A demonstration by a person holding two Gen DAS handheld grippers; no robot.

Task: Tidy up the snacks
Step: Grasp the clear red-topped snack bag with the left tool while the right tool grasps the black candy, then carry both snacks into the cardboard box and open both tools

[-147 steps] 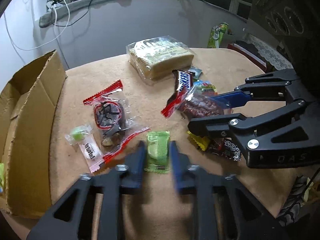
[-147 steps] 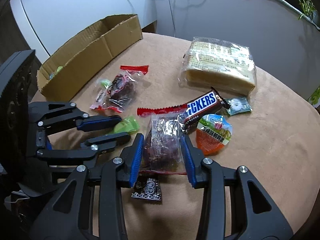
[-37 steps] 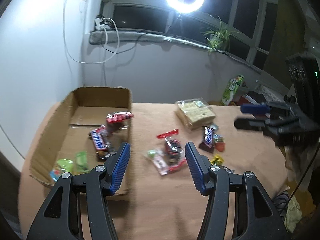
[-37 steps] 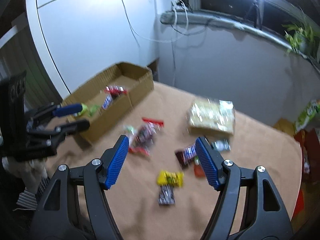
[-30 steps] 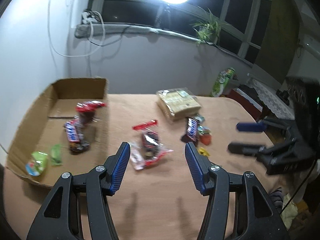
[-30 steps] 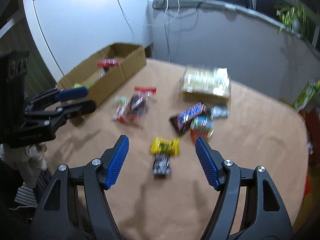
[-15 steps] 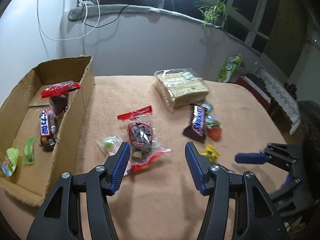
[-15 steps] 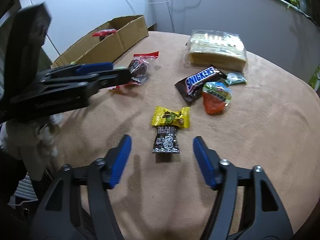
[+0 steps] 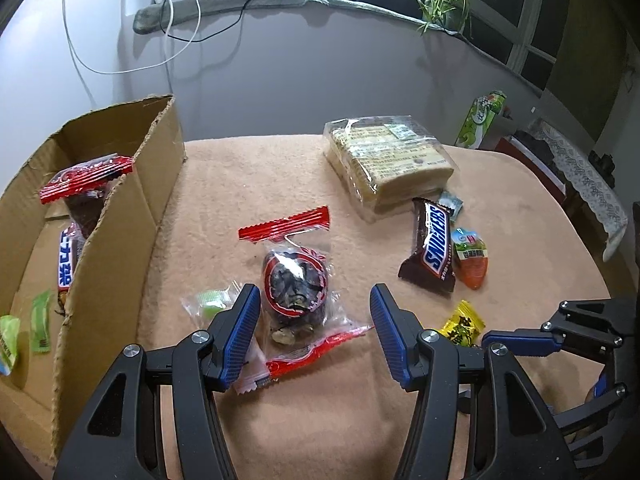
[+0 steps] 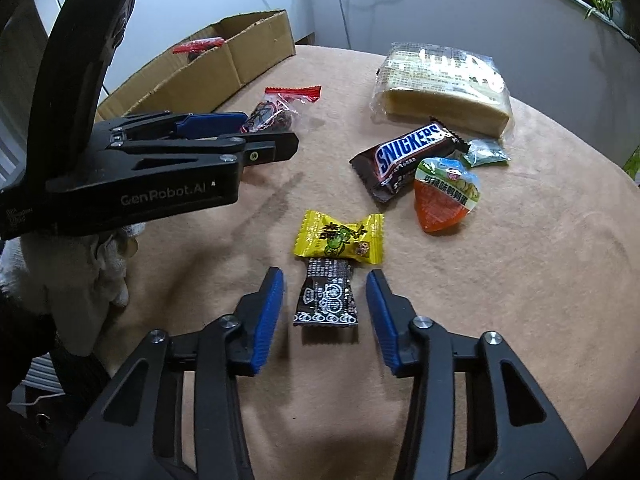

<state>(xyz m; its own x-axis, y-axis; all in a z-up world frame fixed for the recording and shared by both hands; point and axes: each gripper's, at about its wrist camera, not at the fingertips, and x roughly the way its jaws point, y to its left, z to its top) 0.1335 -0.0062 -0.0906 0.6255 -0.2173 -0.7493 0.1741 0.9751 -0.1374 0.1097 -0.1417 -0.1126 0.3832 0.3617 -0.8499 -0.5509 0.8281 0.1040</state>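
Peach-coloured cloth covers the surface, and in the left wrist view your left tongs stand wide open with nothing held, straddling the clear red-sealed packet of dark dried fruit. Take that packet as the landmark: a small clear sachet with a green sweet lies just to its left, partly under your left pad, and the cardboard box stands further left with a similar red-topped packet and other wrapped bars and sweets already inside. To the packet's right lie the Snickers bar and an orange jelly cup; beyond it, the wrapped block of cake slices. If you close here, I judge the left pad could pinch the green sachet along with the packet, or the slippery film could slide out.

In the right wrist view, your right tongs are also open and empty, set either side of a small black printed sweet wrapper. A yellow sweet touches that wrapper's far end, so a closing pinch may drag it along or nudge it askew. The wrapper looks flat and thin; pads meeting above it would likely miss. The left tongs sit off to the wrapper's far left, near enough that lifting both hands toward the box could cross their paths.
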